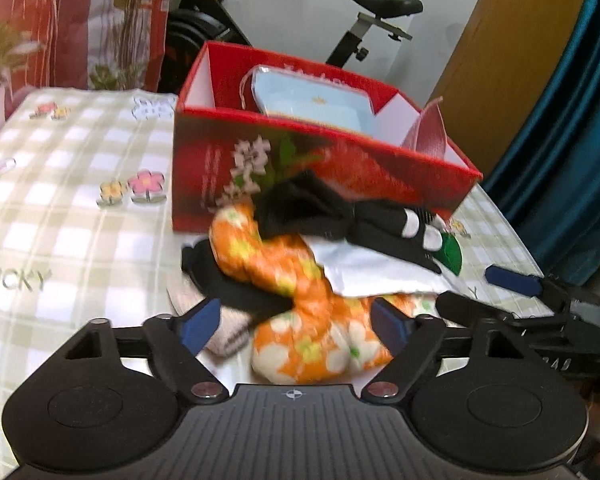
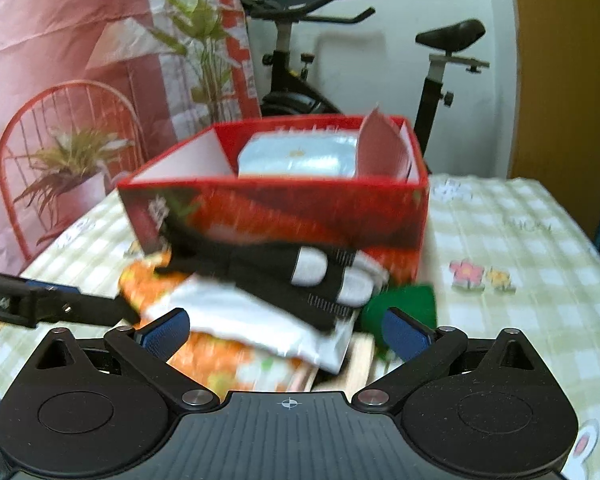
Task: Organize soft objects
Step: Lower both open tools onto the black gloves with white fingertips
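A pile of soft things lies on the checked tablecloth in front of a red box [image 1: 204, 168] [image 2: 284, 208]. The pile holds an orange flowered cloth [image 1: 300, 320] [image 2: 216, 360], black socks with white toes [image 1: 384, 224] [image 2: 316, 276], a white cloth [image 1: 376, 272] [image 2: 260, 320] and a green piece [image 1: 454, 252] [image 2: 404, 304]. A light blue packet [image 1: 316, 100] [image 2: 300, 156] lies in the box. My left gripper [image 1: 296, 326] is open, its pads on either side of the orange cloth. My right gripper [image 2: 286, 330] is open, close over the white cloth and socks.
The right gripper shows at the right of the left wrist view [image 1: 540, 312], and the left gripper at the left of the right wrist view [image 2: 48, 304]. An exercise bike [image 2: 300, 80] stands behind the table. A blue curtain [image 1: 572, 120] hangs at the right.
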`<state>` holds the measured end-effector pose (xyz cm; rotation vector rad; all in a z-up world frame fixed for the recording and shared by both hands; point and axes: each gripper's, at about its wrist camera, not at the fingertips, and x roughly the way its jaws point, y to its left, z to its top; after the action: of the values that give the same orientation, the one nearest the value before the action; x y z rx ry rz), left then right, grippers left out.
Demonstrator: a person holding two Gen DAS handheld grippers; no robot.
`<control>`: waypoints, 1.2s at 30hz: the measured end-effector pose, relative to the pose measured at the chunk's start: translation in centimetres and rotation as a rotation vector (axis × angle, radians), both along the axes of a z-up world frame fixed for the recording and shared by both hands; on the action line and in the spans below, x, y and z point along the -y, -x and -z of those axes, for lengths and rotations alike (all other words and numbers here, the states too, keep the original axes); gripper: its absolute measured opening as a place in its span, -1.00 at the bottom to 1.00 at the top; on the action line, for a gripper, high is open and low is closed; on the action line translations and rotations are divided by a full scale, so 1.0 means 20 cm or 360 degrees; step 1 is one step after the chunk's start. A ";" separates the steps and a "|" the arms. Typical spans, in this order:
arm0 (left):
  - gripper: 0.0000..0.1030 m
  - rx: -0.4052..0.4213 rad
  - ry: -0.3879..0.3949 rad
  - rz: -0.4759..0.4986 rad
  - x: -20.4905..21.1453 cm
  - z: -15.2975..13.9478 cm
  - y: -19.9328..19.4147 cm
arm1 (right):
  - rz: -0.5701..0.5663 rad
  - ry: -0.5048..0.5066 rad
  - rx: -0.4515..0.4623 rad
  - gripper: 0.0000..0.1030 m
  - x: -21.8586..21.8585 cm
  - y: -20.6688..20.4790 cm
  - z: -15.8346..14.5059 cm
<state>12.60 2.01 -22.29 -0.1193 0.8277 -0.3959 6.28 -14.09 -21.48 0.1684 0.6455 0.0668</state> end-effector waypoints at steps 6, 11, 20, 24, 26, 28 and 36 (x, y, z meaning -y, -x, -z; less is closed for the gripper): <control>0.34 0.0008 0.0032 -0.0002 -0.01 0.05 0.06 | -0.0021 -0.0084 -0.0039 0.52 0.00 0.04 0.05; 0.09 -0.0028 0.0067 0.0046 0.00 0.10 0.04 | -0.0031 -0.0119 -0.0041 0.38 0.01 0.03 0.07; 0.04 -0.0078 0.0065 0.0022 0.00 0.16 0.00 | 0.0022 -0.0128 0.0019 0.23 0.03 0.04 0.06; 0.02 -0.0093 0.0091 -0.0015 -0.03 0.17 0.00 | 0.0035 -0.0133 0.0027 0.22 0.04 0.03 0.06; 0.02 -0.0081 0.0111 -0.0022 -0.04 0.15 0.00 | 0.0041 -0.0139 0.0033 0.22 0.04 0.03 0.06; 0.02 -0.0049 0.0132 -0.0030 -0.06 0.11 0.00 | 0.0060 -0.0142 0.0059 0.22 0.06 0.04 0.05; 0.02 0.0092 0.0107 -0.0041 -0.02 -0.06 -0.13 | 0.0105 -0.0148 0.0102 0.22 0.13 -0.02 0.01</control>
<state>15.22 2.33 -21.13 -0.1800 0.7553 -0.4011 6.65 -16.72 -21.76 0.2762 0.5727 0.0387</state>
